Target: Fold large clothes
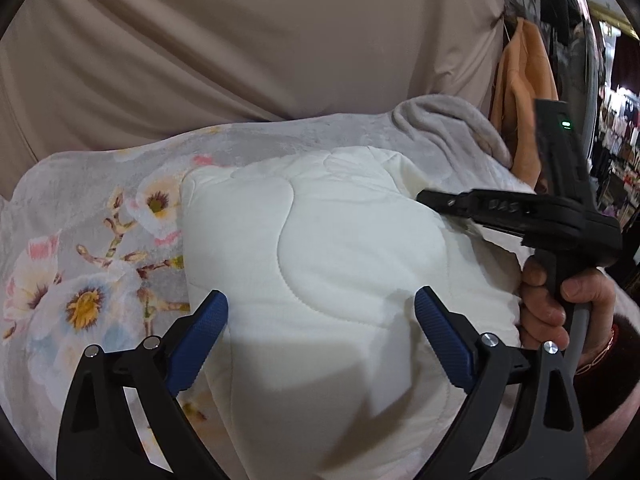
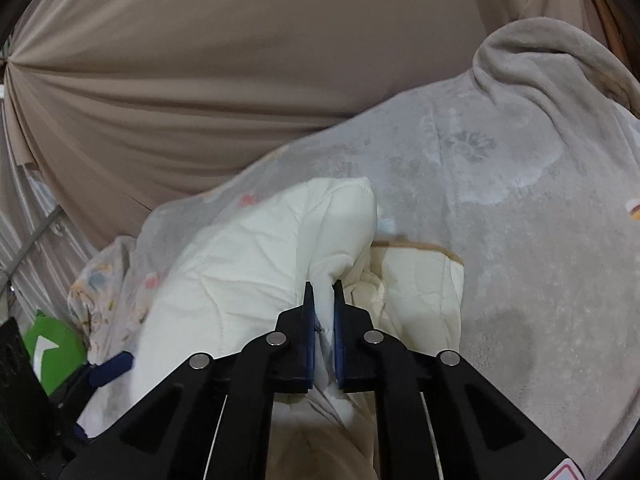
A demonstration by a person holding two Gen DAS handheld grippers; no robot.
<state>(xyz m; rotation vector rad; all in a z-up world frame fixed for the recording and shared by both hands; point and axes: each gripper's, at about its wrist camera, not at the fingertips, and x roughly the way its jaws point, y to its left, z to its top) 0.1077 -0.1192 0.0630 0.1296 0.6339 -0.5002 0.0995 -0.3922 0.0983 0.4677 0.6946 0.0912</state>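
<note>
A white quilted cloth (image 1: 340, 248) lies bunched on a grey flowered blanket (image 1: 100, 220). My left gripper (image 1: 322, 296) hovers open just over the near part of the cloth, its blue pads wide apart and nothing pinched between them. My right gripper (image 2: 323, 286) is shut on a raised fold of the white quilted cloth (image 2: 248, 264), which runs up between its blue pads. In the left wrist view the right gripper (image 1: 460, 204) reaches in from the right onto the cloth's right edge, held by a person's hand (image 1: 552, 304).
A beige draped sheet (image 1: 240, 40) fills the background behind the blanket (image 2: 500, 200). An orange garment (image 1: 524, 92) hangs at the right, with shop racks beyond. A green object (image 2: 52, 348) sits low at the left of the right wrist view.
</note>
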